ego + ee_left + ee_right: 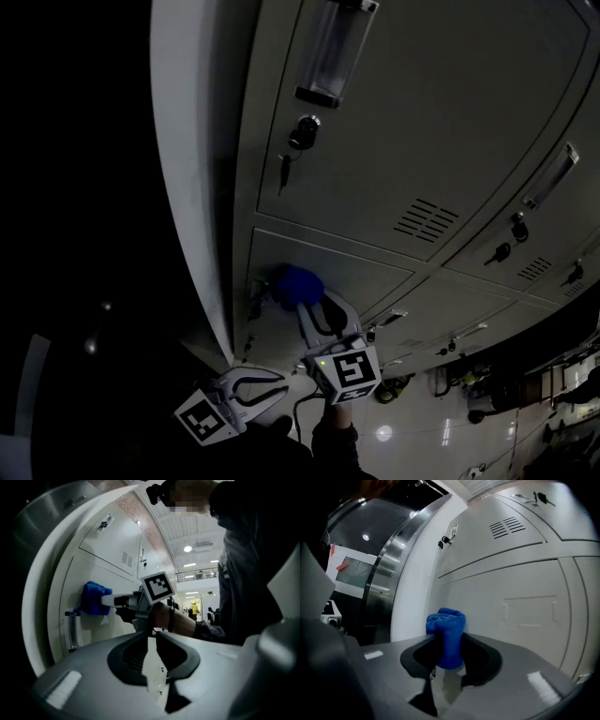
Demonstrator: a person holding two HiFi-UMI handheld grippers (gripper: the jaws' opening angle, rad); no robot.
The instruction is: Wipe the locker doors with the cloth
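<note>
A blue cloth (296, 283) is bunched against the upper left corner of a lower grey locker door (375, 274). My right gripper (302, 302) is shut on it, its marker cube nearer to me. In the right gripper view the cloth (447, 625) sticks up between the jaws in front of the door (525, 602). My left gripper (279, 386) hangs lower left, away from the lockers, jaws together and holding nothing. The left gripper view looks past its own shut jaws (150, 639) at the right gripper (105, 601) pushing the cloth (93, 598) onto the door.
Above is another locker door with a label holder (328, 52), a key in its lock (302, 131) and vents (427, 220). More lockers run to the right. A door handle (72, 630) sits just below the cloth. My own arm and torso (243, 573) fill the right of the left gripper view.
</note>
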